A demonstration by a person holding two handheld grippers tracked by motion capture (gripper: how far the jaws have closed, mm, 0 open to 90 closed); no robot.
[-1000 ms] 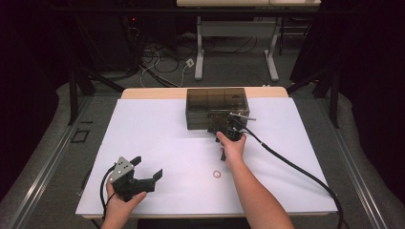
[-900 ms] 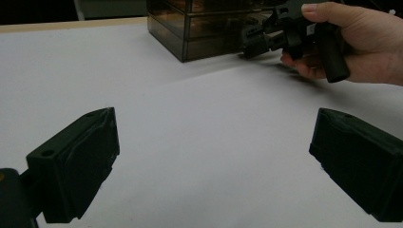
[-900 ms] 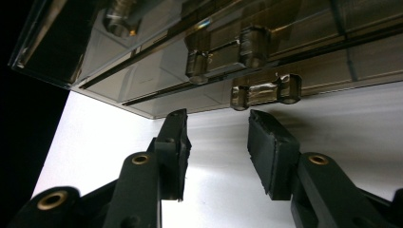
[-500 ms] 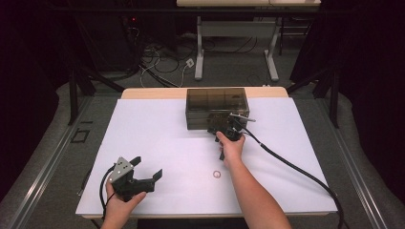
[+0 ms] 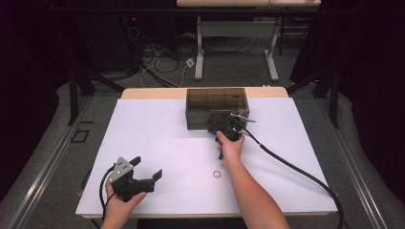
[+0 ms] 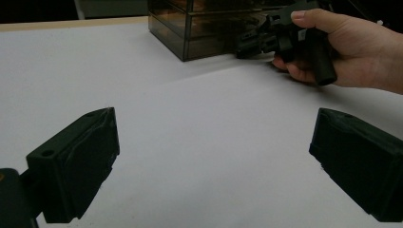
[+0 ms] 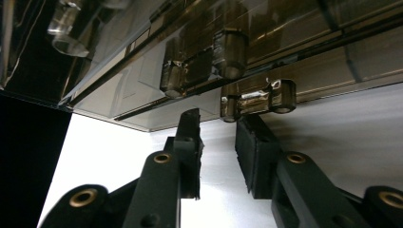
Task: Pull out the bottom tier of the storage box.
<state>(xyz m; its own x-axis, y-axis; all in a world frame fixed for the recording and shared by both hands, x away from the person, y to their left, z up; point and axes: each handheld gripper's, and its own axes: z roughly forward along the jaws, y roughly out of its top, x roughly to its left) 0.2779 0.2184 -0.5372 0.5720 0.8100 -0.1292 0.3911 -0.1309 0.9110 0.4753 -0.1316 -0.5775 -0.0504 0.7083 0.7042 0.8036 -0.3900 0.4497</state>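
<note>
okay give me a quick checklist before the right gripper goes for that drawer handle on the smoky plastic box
1. Right gripper lined up with the lower drawer handle: ok, tips just below it.
2. Jaws parted enough to take the handle: cannot tell, the gap looks narrow.
3. Handle already clamped: not ok, the jaws are short of it.
4. Box resting flat on the white table: ok.
5. Left gripper clear of the work: ok, open and far from the box.
6. Small ring out of the way: ok, behind the right hand.
</note>
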